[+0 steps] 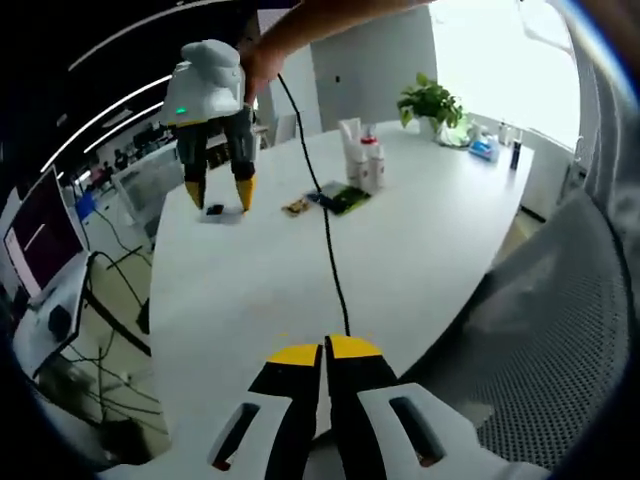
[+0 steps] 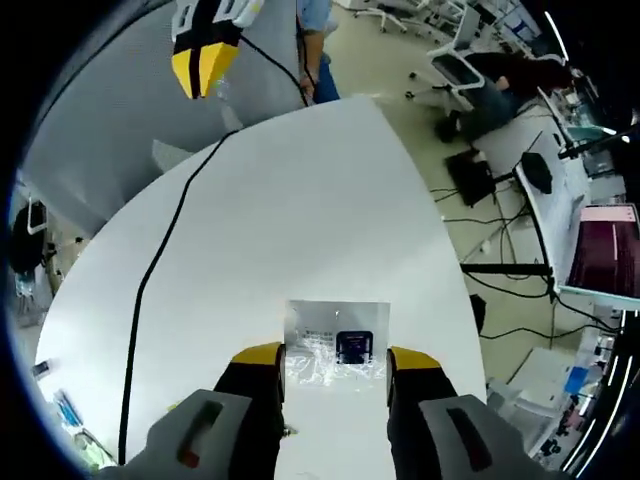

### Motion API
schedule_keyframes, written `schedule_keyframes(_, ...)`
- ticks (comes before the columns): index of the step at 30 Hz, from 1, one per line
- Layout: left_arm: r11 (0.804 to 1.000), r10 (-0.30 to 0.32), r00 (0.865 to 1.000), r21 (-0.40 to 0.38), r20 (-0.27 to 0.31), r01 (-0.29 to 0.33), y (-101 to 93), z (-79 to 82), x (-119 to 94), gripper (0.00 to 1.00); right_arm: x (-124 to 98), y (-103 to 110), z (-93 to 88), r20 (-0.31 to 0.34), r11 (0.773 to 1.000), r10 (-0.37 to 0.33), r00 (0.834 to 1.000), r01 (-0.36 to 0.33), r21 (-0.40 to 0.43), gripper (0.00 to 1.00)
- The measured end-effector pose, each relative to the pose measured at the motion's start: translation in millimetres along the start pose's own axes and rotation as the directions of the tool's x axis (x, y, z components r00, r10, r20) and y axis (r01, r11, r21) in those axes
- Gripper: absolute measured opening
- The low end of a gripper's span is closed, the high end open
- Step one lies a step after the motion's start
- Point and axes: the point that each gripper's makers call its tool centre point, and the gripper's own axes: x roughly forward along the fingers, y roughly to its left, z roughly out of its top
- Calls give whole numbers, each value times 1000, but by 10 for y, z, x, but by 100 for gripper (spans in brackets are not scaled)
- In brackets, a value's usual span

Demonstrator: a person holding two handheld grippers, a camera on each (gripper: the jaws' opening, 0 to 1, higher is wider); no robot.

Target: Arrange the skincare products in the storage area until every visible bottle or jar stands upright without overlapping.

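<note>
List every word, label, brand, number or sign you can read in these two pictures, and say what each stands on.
No text can be read.
Clear packet between the right gripper's jaws: small print, too blurred to read.
White bottles on the table: labels too small to read.
Flat dark packet beside them: print too small.
Monitor off the table: screen content blurred.

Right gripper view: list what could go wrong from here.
1. The right gripper hangs open over a clear packet, not a bottle; closing may just crumple or slide the thin plastic.
2. A black cable crosses the white table; it could snag and drag things.
3. The bottles cluster at the far end, beside flat packets, so reaching in may tip one.
</note>
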Motion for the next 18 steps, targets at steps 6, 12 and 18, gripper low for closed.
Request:
schedule_keyframes(6,999,-27,998,-31,63,29,-35,113,-42,2,-251,319,131,-17,999,-42,999,41,-17,36)
schedule_keyframes(12,985,-62,977,-143,203,92,-78,360,-129,6,-456,613,248,-26,997,-83,996,83,7,36)
schedule_keyframes(18,966,-79,952,-215,294,146,-83,524,-207,18,-657,792,479,-15,988,-148,989,148,37,36)
